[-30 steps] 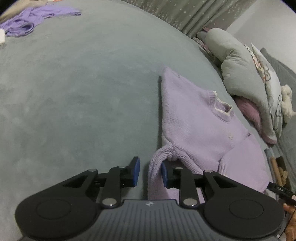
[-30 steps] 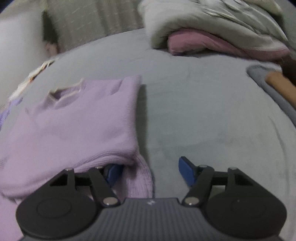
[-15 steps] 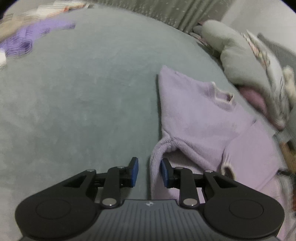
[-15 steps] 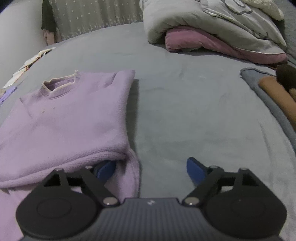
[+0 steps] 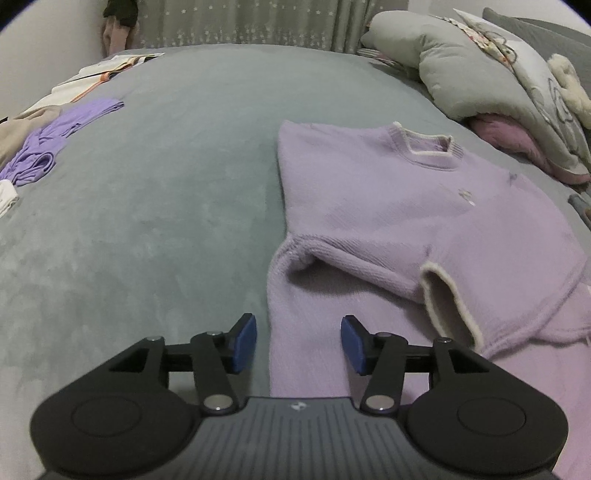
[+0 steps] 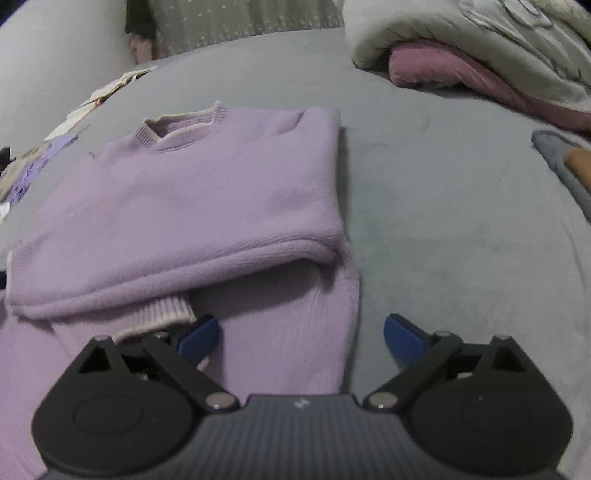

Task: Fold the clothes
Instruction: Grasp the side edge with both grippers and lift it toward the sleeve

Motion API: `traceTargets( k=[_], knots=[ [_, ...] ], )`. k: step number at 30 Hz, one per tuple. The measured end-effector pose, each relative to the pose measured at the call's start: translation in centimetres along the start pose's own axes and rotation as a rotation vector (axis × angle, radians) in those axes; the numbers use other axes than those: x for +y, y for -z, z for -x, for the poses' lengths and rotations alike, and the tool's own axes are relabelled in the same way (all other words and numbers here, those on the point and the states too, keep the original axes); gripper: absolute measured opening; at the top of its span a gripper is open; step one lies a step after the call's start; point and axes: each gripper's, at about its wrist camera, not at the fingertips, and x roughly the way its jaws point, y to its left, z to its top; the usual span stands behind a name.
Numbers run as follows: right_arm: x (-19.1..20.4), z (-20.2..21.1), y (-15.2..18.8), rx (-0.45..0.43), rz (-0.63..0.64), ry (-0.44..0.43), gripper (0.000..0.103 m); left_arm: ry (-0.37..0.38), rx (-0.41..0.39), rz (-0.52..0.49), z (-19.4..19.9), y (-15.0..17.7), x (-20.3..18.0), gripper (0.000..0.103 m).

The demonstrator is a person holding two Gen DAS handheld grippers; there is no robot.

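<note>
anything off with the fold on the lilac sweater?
Slightly. The lilac sweater is folded over, but its white-edged cuff pokes out from under the folded edge, and the layer beneath sticks out unevenly. Both grippers' jaws have just been opening; neither the left gripper nor the right gripper presses the fabric.

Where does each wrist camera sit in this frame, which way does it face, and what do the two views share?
Left wrist: behind the left gripper, angled down at the lilac sweater's left edge; jaws open, just been opening.
Right wrist: behind the right gripper, angled down at the sweater's right edge; jaws wide, just been opening.
Shared: sweater, grey bed cover, grey-and-pink bedding pile, curtain.
</note>
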Motion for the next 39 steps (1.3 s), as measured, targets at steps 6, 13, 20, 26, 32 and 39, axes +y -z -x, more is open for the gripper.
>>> traceTargets(
  k=[6,13,20,26,32,39],
  knots=[
    [0.9,0.9,1.2,-0.01,0.031,-0.013,0.081,0.013,-0.009,0.011,0.4,1.1,-0.1,0.051],
    [0.9,2.0,2.2,-0.052,-0.003,-0.046,0.025,0.043,-0.015,0.025,0.1,1.3,-0.3,0.011],
    [1.6,2.6,2.0,-0.074,0.015,-0.042,0.014,0.048,-0.009,0.074,0.7,1.0,-0.4,0.006],
    [1.3,3.6,1.7,-0.1,0.002,-0.049,0.014,0.072,0.004,0.133,1.2,0.7,0.8,0.006],
    [1.0,2.9,1.8,-0.073,-0.002,-0.045,0.015,0.073,0.022,0.119,0.4,1.0,0.9,0.006],
    [0.4,1.6,2.4,-0.063,-0.032,-0.085,0.036,0.087,0.035,0.088,0.3,1.1,0.9,0.016]
  ],
)
